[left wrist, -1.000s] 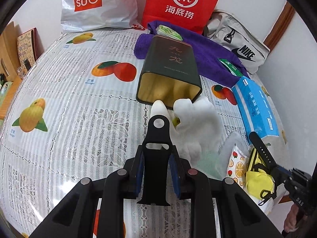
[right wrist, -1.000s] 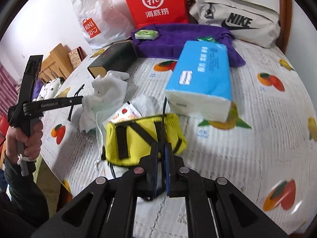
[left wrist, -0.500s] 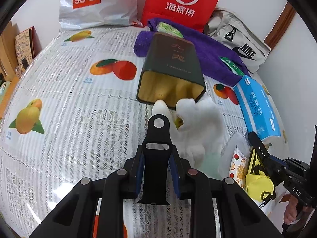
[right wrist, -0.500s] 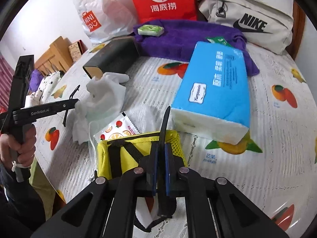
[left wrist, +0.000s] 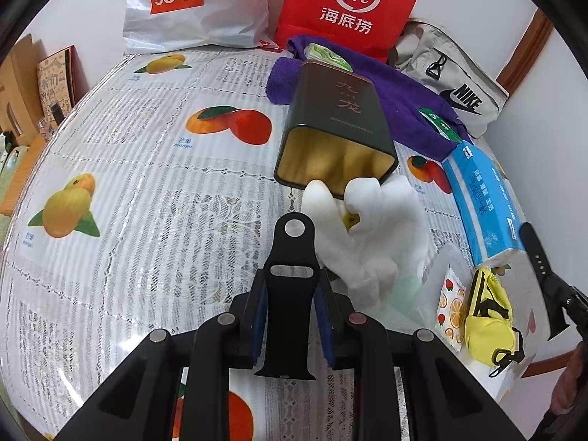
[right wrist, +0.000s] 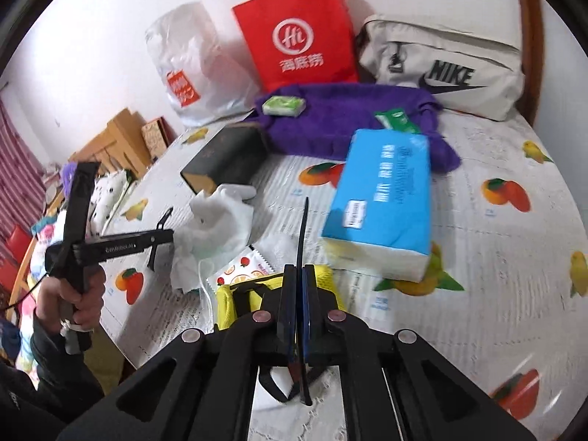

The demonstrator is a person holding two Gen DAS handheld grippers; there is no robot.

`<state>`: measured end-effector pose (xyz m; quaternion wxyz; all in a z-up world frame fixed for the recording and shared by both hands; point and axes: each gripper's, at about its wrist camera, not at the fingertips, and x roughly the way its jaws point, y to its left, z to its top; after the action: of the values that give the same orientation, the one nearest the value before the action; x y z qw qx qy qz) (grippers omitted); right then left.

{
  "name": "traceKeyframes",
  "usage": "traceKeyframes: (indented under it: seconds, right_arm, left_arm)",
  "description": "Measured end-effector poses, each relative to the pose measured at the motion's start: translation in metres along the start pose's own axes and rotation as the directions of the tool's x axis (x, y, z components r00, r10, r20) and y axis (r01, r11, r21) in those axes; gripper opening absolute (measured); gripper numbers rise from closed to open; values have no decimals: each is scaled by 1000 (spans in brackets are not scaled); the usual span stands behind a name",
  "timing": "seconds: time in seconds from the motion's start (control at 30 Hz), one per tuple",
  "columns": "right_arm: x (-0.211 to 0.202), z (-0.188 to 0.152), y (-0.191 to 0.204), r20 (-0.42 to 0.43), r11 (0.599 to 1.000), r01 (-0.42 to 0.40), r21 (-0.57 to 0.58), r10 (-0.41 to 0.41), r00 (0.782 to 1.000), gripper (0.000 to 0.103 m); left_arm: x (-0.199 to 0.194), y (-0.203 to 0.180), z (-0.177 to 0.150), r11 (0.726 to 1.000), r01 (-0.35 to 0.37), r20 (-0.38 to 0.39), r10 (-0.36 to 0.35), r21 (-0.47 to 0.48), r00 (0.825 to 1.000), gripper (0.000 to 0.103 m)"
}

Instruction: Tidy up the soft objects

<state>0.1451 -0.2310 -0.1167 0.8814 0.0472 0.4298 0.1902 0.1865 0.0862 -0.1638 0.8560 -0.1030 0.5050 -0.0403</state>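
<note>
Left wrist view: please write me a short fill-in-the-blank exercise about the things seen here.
The tin lies on its ____, mouth toward the white glove. The strap in the left hand-held gripper is ____. The green packet rests on a ____ towel.
Missing: side; black; purple.

The right gripper [right wrist: 299, 316] hides most of the yellow pouch [right wrist: 224, 299] at 6 o'clock. The blue tissue pack [right wrist: 386, 198] is motion-blurred. At 4 o'clock, the frame edge crops the hand [left wrist: 567, 386].
</note>
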Motion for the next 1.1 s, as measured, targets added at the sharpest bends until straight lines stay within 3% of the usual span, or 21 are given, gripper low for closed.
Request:
traceKeyframes:
  seconds: [0.13,0.33,0.77,1.1]
  right_arm:
    - [-5,-13,-17,-24,997,79,11,-79,997,3]
    - [20,-41,-34,-94,988,151,18,-149,984,3]
    - [52,-54,-40,-124,992,126,29,-122,985,4]
    - [41,-53,-39,-105,996,91,25,-88,991,3]
  left_arm:
    - [-2,-2,-7,1000,-5,2,5,17,1000,23]
    - [5,-5,-11,1000,-18,-5,18,23,1000,23]
    - [9,-10,-12,998,-46,6,46,37,999,23]
    - [-1,-14,-10,997,-61,10,61,40,998,23]
